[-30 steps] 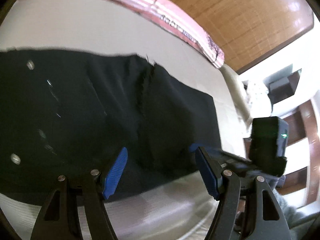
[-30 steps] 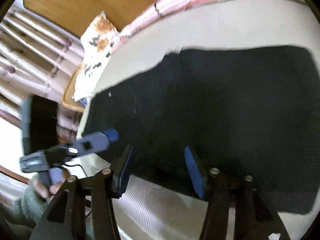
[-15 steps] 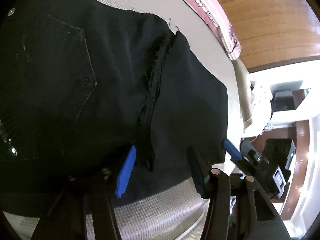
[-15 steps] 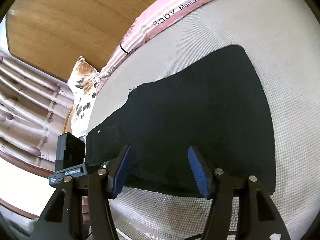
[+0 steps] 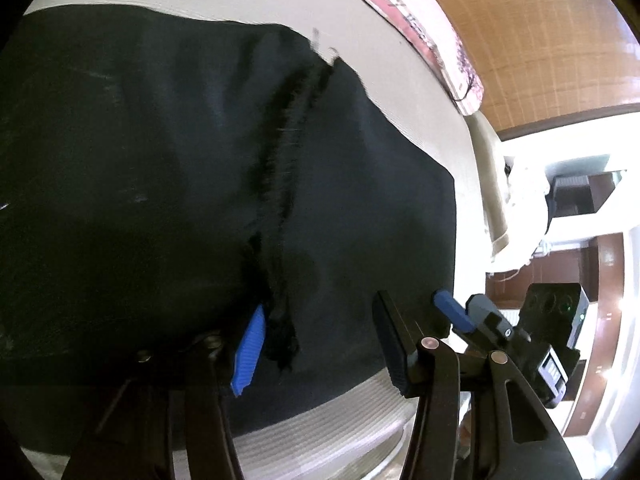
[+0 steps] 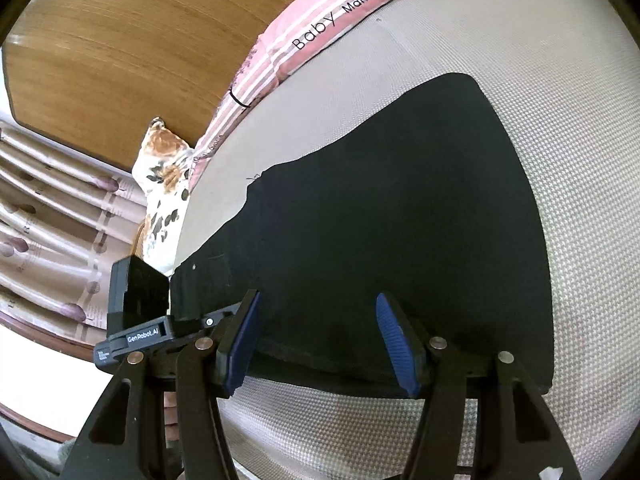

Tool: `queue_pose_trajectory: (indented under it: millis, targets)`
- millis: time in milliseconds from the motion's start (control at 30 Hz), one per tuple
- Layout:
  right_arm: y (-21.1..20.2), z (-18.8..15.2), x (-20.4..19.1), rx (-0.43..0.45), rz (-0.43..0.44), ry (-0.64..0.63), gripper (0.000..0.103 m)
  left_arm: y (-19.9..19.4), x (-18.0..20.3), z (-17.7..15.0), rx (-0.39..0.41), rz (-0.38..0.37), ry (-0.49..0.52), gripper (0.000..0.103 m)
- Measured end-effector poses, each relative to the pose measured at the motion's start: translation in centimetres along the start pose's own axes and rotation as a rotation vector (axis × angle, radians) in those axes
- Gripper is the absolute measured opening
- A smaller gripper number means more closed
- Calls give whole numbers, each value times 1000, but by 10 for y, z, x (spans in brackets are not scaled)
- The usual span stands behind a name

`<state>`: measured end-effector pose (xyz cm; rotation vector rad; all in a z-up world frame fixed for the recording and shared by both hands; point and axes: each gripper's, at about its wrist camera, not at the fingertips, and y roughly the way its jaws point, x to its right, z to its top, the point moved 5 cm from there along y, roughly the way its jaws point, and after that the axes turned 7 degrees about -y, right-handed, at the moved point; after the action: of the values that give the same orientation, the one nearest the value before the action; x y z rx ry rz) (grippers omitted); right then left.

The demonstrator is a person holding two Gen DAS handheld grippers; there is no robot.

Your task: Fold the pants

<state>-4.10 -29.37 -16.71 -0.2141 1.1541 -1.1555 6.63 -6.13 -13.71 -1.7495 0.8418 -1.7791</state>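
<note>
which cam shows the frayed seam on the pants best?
Left wrist. The frayed seam runs down the black pants to the left gripper, close up. Right wrist shows only smooth dark cloth; no seam can be made out.

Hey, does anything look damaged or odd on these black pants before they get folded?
Yes. A ragged, fraying seam runs down the black pants in the left wrist view, with loose threads at its near end. Otherwise they lie flat on the bed.
</note>
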Motion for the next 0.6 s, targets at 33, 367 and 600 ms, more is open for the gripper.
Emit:
queue_pose_trajectory:
  millis: [33, 367, 600]
  targets:
    - [0, 0, 0, 0, -3, 3, 57, 3, 3, 1, -2, -7, 2, 52]
    - [-6, 2, 15, 14, -60, 40, 57, 1, 1, -3, 64, 14, -7, 7]
    - [-5, 1, 11, 0, -97, -7, 57, -28, 7, -19, 128, 20, 36, 7]
